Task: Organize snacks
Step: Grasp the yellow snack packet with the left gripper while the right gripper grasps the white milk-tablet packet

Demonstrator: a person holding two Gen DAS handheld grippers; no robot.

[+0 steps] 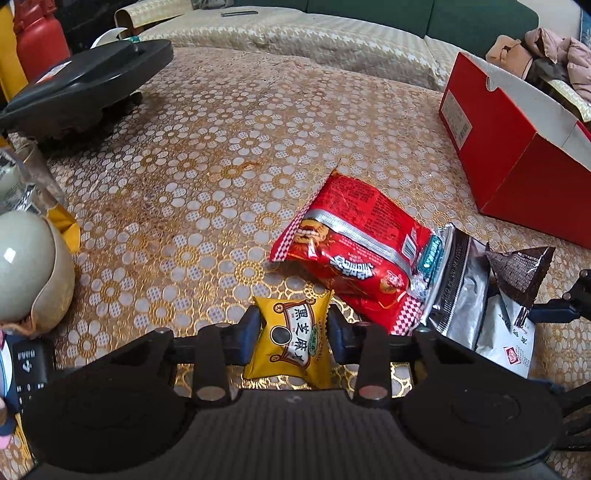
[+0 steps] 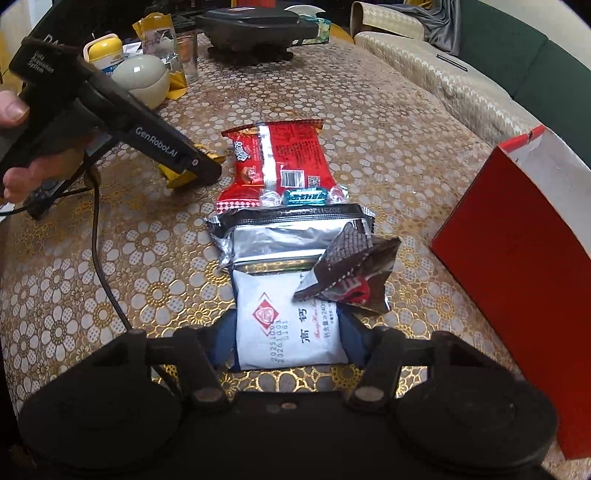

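My left gripper (image 1: 293, 328) is shut on a small yellow sesame snack packet (image 1: 290, 341), just above the tablecloth. In the right wrist view the left gripper (image 2: 207, 166) shows at left with the yellow packet (image 2: 184, 179) under its tip. My right gripper (image 2: 290, 332) is closed around a white snack packet (image 2: 280, 325) lying on the table. A dark brown wrapper (image 2: 351, 273) lies on the white packet. Beyond are a silver bag (image 2: 280, 236), a small teal candy (image 2: 304, 195) and a red biscuit bag (image 2: 280, 158). The open red box (image 2: 517, 258) stands at right.
A floral gold tablecloth (image 1: 184, 177) covers the table. A black appliance (image 1: 85, 88) sits at the far left, with a pale green round jar (image 1: 26, 258), a glass and bottles near it. A sofa with a cream cover (image 1: 295, 33) lies behind.
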